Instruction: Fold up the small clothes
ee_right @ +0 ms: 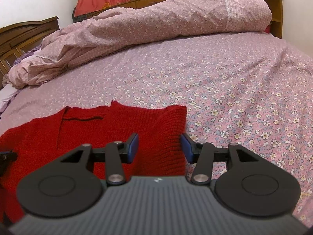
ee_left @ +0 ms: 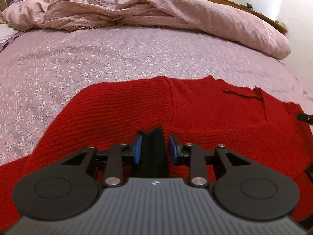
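Observation:
A small red knitted sweater (ee_left: 195, 109) lies spread on the floral bedsheet (ee_left: 97, 58). My left gripper (ee_left: 153, 148) is open, its blue pads (ee_left: 138, 148) either side of a black ribbed band (ee_left: 153, 152) at the sweater's near edge, with small gaps on both sides. In the right wrist view the sweater (ee_right: 117, 129) fills the lower left, one sleeve folded over the body. My right gripper (ee_right: 159, 146) is open, its blue pads (ee_right: 186, 146) straddling the sweater's right edge just above the fabric.
A rumpled pink duvet (ee_right: 156, 23) lies along the far side of the bed, with a wooden headboard (ee_right: 29, 31) at left and a wooden shelf (ee_right: 275, 5) behind. Floral sheet (ee_right: 234, 98) stretches right of the sweater. The right gripper's tip (ee_left: 305, 117) shows at the left view's edge.

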A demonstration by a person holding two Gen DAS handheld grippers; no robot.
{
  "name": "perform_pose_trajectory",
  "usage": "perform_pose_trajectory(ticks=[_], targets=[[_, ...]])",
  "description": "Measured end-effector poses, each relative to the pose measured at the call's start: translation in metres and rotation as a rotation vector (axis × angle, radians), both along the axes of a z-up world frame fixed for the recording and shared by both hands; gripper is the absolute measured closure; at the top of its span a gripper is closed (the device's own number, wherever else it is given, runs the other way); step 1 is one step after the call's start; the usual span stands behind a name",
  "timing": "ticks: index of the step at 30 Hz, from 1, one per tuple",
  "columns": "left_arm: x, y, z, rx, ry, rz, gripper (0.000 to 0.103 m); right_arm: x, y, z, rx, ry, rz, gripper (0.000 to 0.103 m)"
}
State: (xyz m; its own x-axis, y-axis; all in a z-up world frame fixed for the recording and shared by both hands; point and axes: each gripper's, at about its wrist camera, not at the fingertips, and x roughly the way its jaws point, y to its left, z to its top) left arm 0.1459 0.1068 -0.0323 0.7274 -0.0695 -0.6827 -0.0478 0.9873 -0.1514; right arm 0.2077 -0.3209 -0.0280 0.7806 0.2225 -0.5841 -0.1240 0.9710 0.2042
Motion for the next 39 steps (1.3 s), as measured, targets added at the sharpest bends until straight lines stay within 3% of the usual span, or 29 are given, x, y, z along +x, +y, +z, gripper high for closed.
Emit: perform_pose_trajectory(ticks=[2,5,10,11,12,16,19,23,27,33,35,37,39], targets=[[0.001,-0.006,0.0,0.032,-0.01,-0.005,0.069,0.001,0.0,-0.001,0.005,-0.001,-0.005,0.052],[-0.003,-0.015,0.007,0.068,-0.031,-0.018,0.08,0.007,0.0,-0.005,0.006,0.006,-0.021,0.052],[-0.017,-0.03,0.037,0.119,-0.141,-0.031,0.083,0.014,-0.004,-0.018,0.046,0.022,-0.037,0.052],[-0.017,-0.033,0.045,0.127,-0.168,-0.032,0.083,0.013,-0.005,-0.019,0.059,0.007,-0.031,0.056],[-0.015,-0.035,0.052,0.131,-0.191,-0.034,0.083,0.011,-0.007,-0.019,0.068,-0.014,-0.034,0.076],[0.006,-0.04,0.068,0.145,-0.245,-0.05,0.083,0.001,-0.022,-0.015,0.138,-0.085,-0.089,0.086],[0.03,-0.041,0.06,0.152,-0.203,-0.051,0.083,0.002,-0.032,-0.018,0.159,-0.088,-0.137,0.087],[0.058,-0.039,0.028,0.187,-0.064,-0.052,0.076,0.009,-0.029,-0.026,0.126,-0.057,-0.141,0.086],[0.053,-0.035,0.023,0.317,-0.069,0.003,0.072,0.013,-0.026,-0.024,0.091,-0.046,-0.15,0.078],[0.034,-0.016,0.039,0.28,-0.084,0.037,0.069,0.008,-0.024,-0.012,0.062,-0.027,-0.169,0.073],[0.027,-0.016,0.041,0.263,-0.084,0.025,0.064,-0.002,-0.018,0.001,0.01,-0.047,-0.172,0.073],[0.018,-0.02,0.039,0.254,-0.075,0.011,0.052,-0.014,-0.011,0.013,-0.039,-0.069,-0.158,0.073],[0.014,-0.025,0.032,0.261,-0.059,0.007,0.049,-0.027,-0.004,0.023,-0.054,-0.073,-0.121,0.073]])
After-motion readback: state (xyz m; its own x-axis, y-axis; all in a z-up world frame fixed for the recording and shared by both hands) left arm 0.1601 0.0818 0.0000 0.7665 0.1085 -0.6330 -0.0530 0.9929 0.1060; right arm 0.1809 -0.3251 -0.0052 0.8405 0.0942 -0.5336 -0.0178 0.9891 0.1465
